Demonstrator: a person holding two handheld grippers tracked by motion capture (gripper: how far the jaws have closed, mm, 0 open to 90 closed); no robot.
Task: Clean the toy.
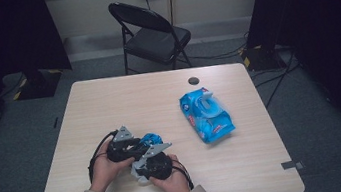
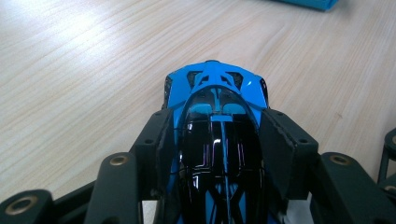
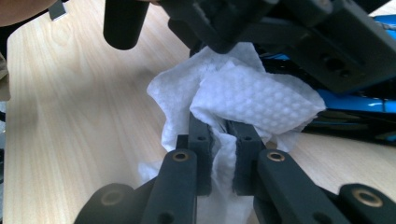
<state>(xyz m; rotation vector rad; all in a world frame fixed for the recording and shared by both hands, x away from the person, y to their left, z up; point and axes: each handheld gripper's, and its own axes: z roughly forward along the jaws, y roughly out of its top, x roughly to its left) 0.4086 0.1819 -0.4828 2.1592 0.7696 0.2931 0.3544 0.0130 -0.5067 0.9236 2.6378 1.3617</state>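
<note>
You have the toy car (image 2: 217, 135) clamped in your left gripper (image 2: 219, 140) at the near left of the table (image 1: 108, 99) and a wipe (image 3: 243, 98) pinched in your right gripper (image 3: 223, 154) against it, so wiping looks underway, not finished.

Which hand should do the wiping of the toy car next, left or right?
Right. The right gripper is already shut on the white wipe, bunched right beside the blue toy car. The left gripper is clamped on the car's sides, steadying it, so it is likely best kept there.
</note>
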